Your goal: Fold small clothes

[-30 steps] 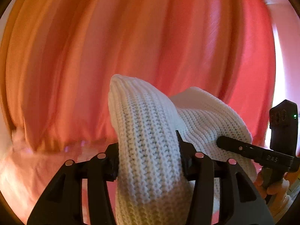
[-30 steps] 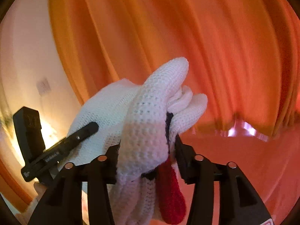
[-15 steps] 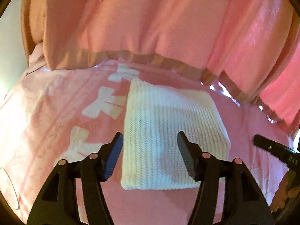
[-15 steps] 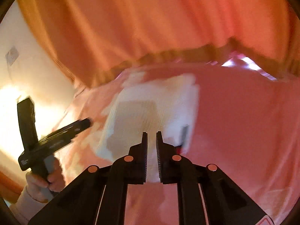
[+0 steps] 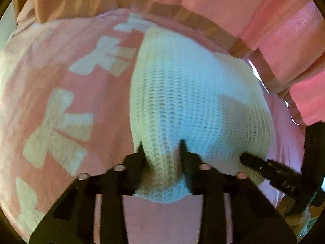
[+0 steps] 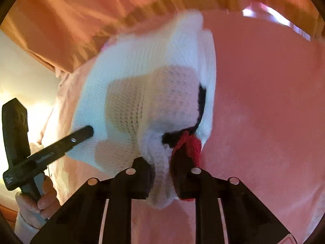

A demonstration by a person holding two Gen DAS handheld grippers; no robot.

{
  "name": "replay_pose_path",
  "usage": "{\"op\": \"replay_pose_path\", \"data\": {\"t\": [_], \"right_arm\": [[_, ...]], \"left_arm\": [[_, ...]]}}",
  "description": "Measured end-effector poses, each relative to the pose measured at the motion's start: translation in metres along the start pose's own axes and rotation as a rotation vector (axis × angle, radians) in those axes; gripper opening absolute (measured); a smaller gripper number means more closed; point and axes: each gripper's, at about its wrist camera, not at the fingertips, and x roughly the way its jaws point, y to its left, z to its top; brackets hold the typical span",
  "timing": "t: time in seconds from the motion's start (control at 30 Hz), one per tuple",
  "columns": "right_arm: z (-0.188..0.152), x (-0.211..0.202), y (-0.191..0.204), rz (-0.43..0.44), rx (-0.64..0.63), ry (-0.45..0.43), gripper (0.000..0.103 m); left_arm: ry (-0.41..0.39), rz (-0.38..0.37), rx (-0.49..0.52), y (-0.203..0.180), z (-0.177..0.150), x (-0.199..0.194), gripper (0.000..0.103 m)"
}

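White knitted garment [image 5: 195,101], chunky-ribbed, folded into a thick pad, lay on a pink bed cover [image 5: 61,77] printed with pale cross-like shapes. Near edge of the knit bunched and lifted off the cover. Black trim [image 6: 202,99] and a red knitted part [image 6: 193,146] peeked out at the garment's right-hand edge in the right wrist view.

Left tongs [image 5: 162,148], black plastic, closed onto the near left edge of the knit, fabric squeezed between the two fingers. Right tongs [image 6: 162,166], also black, clamped onto the near right corner, gripping white knit together with the red part. Each tool seen from the other's camera: right tongs' tip [image 5: 264,166] touching the knit's lower right corner, left tongs' tip [image 6: 61,144] touching its lower left side, with a bare hand [image 6: 40,201] wrapped around that handle.

Beyond the garment, pink-orange curtain [image 5: 223,4] with a tan hem band hung along the far side of the bed. Pale wall [image 6: 24,65] visible at left.
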Motion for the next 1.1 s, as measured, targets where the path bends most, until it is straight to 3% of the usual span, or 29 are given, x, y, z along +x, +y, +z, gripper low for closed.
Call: {"op": "replay_pose_path", "data": {"t": [0.13,0.2,0.3,0.37,0.47,0.57,0.63,0.7,0.77,0.8,0.9,0.97,1.0,1.07,1.1], "right_arm": [[0.001,-0.060,0.003,0.008,-0.038,-0.110,0.016],[-0.010,-0.046,-0.007,-0.044,-0.047,-0.048,0.018],[-0.032,0.005,-0.021,-0.092,-0.004,0.112,0.023],[-0.026,-0.010,-0.011,-0.120,-0.017,0.073,0.025],[-0.018,-0.067,0.006,-0.109,-0.044,-0.112,0.024],[-0.004,-0.093,0.027,-0.149,-0.123,-0.231,0.010],[0.012,-0.077,0.033,-0.128,-0.140,-0.198,0.005],[0.024,-0.040,0.025,-0.138,-0.126,-0.110,0.003],[0.023,0.004,0.004,-0.210,-0.110,-0.009,0.000],[0.019,0.016,-0.007,-0.185,-0.080,-0.004,0.000],[0.023,-0.016,0.001,-0.116,-0.051,-0.056,0.000],[0.021,-0.032,0.013,-0.135,-0.101,-0.104,0.000],[0.017,-0.028,0.013,-0.162,-0.119,-0.097,0.000],[0.005,0.006,-0.004,-0.209,-0.096,0.017,0.000],[0.004,0.011,-0.009,-0.192,-0.076,0.003,0.000]], "left_arm": [[-0.027,-0.065,0.027,-0.017,-0.003,-0.026,0.024],[0.014,-0.035,0.053,-0.023,-0.011,-0.018,0.025],[0.067,0.116,0.110,-0.029,-0.025,0.006,0.031],[0.030,0.161,0.174,-0.039,-0.026,-0.004,0.033],[-0.071,0.128,0.128,-0.041,-0.024,-0.044,0.035],[-0.123,0.072,0.083,-0.042,-0.014,-0.061,0.037],[-0.151,0.117,0.125,-0.054,0.000,-0.052,0.037],[-0.141,0.192,0.162,-0.060,0.012,-0.029,0.037],[-0.080,0.227,0.137,-0.054,0.017,-0.002,0.039],[-0.038,0.227,0.106,-0.048,0.018,0.011,0.041],[-0.065,0.238,0.108,-0.054,0.021,0.003,0.041],[-0.092,0.226,0.128,-0.060,0.018,-0.004,0.049],[-0.087,0.230,0.141,-0.063,0.016,-0.002,0.051],[-0.077,0.262,0.177,-0.065,0.010,0.007,0.051],[-0.088,0.274,0.198,-0.068,0.007,0.006,0.051]]}}
